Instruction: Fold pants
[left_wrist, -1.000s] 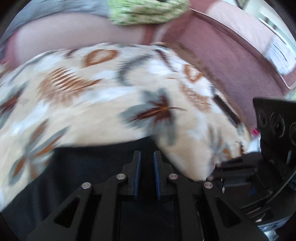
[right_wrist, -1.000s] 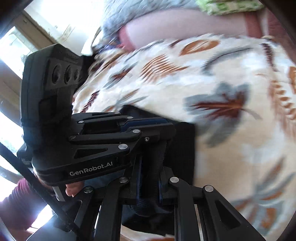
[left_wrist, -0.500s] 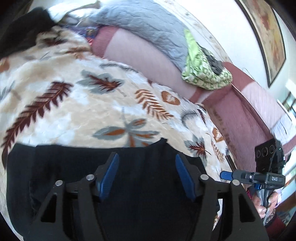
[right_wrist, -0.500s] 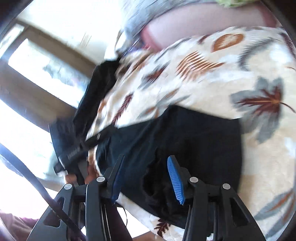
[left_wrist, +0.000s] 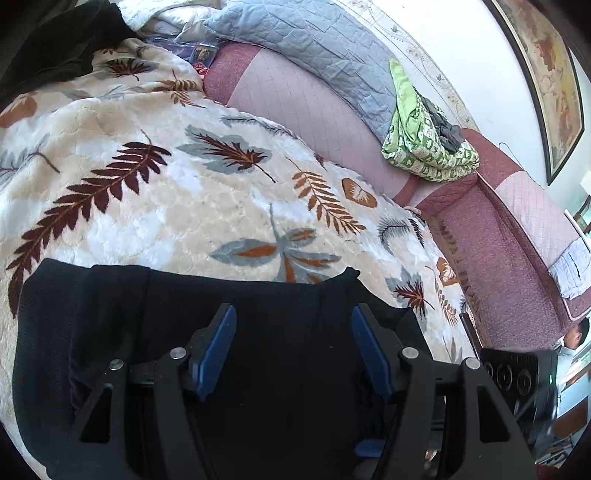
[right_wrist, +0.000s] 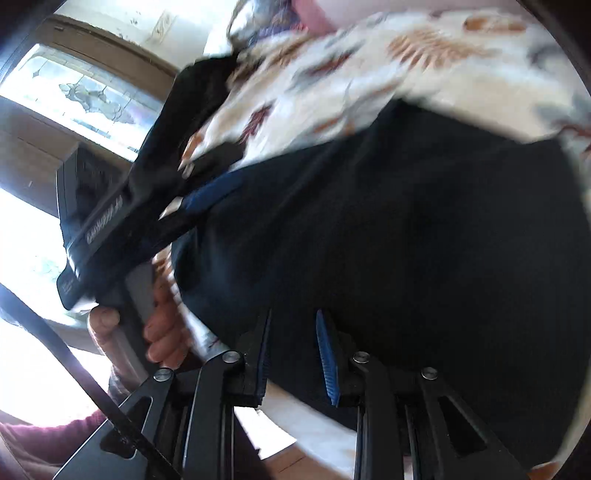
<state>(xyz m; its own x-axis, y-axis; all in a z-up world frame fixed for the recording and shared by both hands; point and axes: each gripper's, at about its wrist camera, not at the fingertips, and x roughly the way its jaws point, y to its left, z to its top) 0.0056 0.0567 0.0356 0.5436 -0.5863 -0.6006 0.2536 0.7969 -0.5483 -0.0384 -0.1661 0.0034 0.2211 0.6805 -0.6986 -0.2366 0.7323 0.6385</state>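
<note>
The black pants (left_wrist: 258, 332) lie folded in a flat block on a cream blanket with a leaf print (left_wrist: 166, 206). My left gripper (left_wrist: 293, 332) hovers over the middle of the block, open, with nothing pinched between its blue pads. In the blurred right wrist view the pants (right_wrist: 406, 240) fill the frame. My right gripper (right_wrist: 293, 354) sits low at their near edge, its jaws closing with black cloth lying between them and a gap still showing. A hand (right_wrist: 162, 325) holds the left gripper (right_wrist: 218, 173) at the pants' left end.
The blanket covers a pink and maroon sofa (left_wrist: 498, 240). A grey quilt (left_wrist: 314, 48) and a green patterned cloth (left_wrist: 424, 144) hang over its back. Another dark garment (left_wrist: 62, 44) lies at the blanket's far left. A bright window (right_wrist: 85, 96) is behind the left gripper.
A second ago both grippers were shut close together on the black cloth. The left one let go, opened and swung left. The right one opened, then dropped toward the pants' near edge and narrowed.
</note>
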